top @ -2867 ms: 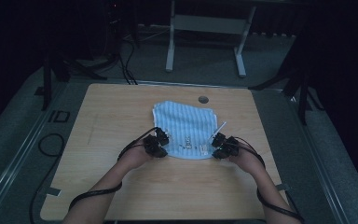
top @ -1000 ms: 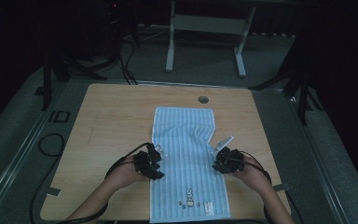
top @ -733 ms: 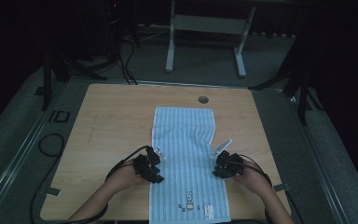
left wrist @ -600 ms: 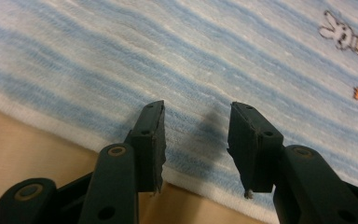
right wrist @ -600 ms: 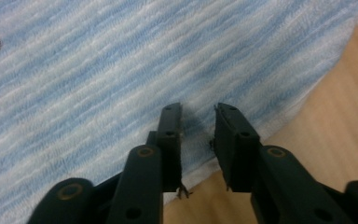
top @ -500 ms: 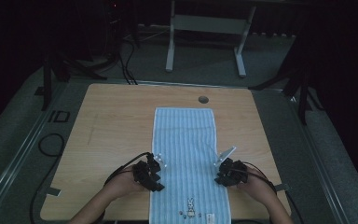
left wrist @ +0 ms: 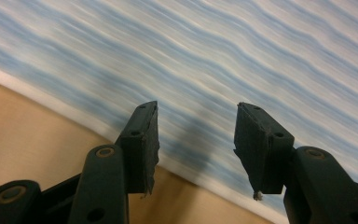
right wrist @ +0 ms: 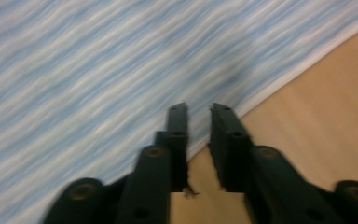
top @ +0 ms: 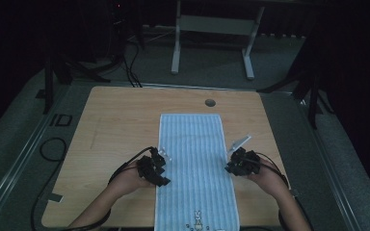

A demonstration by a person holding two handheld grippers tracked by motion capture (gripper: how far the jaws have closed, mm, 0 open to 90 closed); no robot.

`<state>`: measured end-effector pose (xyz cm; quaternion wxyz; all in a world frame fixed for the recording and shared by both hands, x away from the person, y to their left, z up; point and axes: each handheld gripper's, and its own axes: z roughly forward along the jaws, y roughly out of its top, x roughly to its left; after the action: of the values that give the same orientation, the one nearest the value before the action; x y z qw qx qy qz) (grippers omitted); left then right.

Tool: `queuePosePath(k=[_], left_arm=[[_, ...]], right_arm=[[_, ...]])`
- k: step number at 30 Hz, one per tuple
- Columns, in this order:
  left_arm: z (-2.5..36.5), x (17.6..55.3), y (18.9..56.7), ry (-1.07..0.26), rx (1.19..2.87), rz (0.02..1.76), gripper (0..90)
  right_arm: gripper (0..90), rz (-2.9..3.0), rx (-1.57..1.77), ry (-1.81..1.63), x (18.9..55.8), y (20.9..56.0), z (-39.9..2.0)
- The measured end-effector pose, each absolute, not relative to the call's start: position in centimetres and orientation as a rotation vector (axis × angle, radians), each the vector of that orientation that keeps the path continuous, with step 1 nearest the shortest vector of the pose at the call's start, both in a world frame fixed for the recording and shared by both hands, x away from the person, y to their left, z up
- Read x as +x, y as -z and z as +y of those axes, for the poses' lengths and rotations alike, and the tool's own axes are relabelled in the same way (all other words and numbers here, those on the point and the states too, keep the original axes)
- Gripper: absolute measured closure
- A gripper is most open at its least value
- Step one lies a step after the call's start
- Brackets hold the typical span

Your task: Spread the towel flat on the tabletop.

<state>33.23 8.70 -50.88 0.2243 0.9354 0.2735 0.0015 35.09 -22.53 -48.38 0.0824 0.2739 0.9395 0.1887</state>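
Fingers [left wrist: 143, 140] on my left gripper [left wrist: 196, 144] have just been opening, nothing between them; right gripper [right wrist: 198, 140] is nearly shut, empty, just closing. Striped towel [top: 192, 159] lies flat between both grippers, its long edges just under each, on the wooden table [top: 115, 125].

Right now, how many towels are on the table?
1: a blue striped towel lies spread flat down the middle of the table, between the two tools; none seems hidden beneath.
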Motion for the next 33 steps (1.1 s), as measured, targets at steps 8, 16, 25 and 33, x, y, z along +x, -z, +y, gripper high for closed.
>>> queuePosePath(k=[8,16,25,33], left_arm=[[8.1,37.8,50.1,-0.152,2.548,0.860,50.3],[8.3,41.0,52.0,-0.170,2.544,0.972,52.2],[7.3,42.1,52.8,-0.170,2.558,0.966,50.2],[5.9,43.3,52.8,-0.174,2.561,0.954,49.0]], right_arm=[[89.6,2.768,0.883,-0.487,39.7,49.3,-20.2],[87.8,2.684,1.005,-0.494,42.8,51.3,-19.3],[87.8,2.665,1.062,-0.454,44.2,52.4,-20.1],[87.7,2.647,1.147,-0.473,45.3,52.3,-21.8]])
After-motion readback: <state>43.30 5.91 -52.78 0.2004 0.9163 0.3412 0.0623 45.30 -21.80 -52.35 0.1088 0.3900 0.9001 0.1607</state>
